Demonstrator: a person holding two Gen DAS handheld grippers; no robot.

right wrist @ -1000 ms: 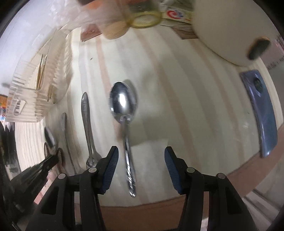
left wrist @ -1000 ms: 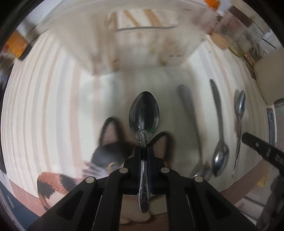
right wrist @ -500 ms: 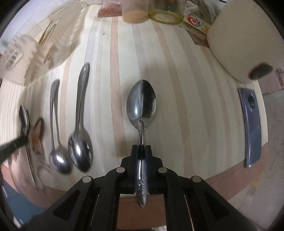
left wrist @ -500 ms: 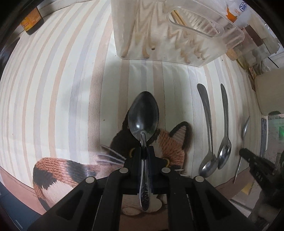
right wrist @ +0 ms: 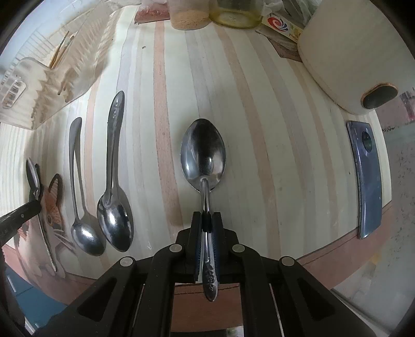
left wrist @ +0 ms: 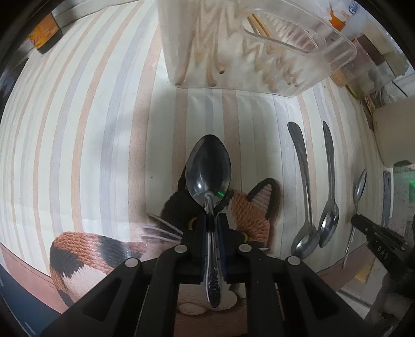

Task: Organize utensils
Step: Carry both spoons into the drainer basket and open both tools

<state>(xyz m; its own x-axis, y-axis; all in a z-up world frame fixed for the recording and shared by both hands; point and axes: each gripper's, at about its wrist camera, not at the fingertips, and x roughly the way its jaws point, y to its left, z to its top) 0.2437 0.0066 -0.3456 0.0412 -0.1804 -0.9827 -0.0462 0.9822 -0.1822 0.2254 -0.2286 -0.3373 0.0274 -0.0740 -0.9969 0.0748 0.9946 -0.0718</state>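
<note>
Striped worktop (right wrist: pixel 259 129) w/ a cat picture (left wrist: pixel 249 215) by its near edge. Clear utensil rack (left wrist: pixel 246 51) stands toward the far edge, chopsticks (left wrist: pixel 259 24) inside. 2 loose spoons (right wrist: pixel 114 181) lie side by side on the worktop, bowls toward the near edge. Left gripper (left wrist: pixel 212 225): fingers closed on a spoon handle (left wrist: pixel 212 259), bowl over the cat. Right gripper (right wrist: pixel 206 223): fingers clamped on a 2nd spoon handle (right wrist: pixel 208 269), right of the loose pair.
</note>
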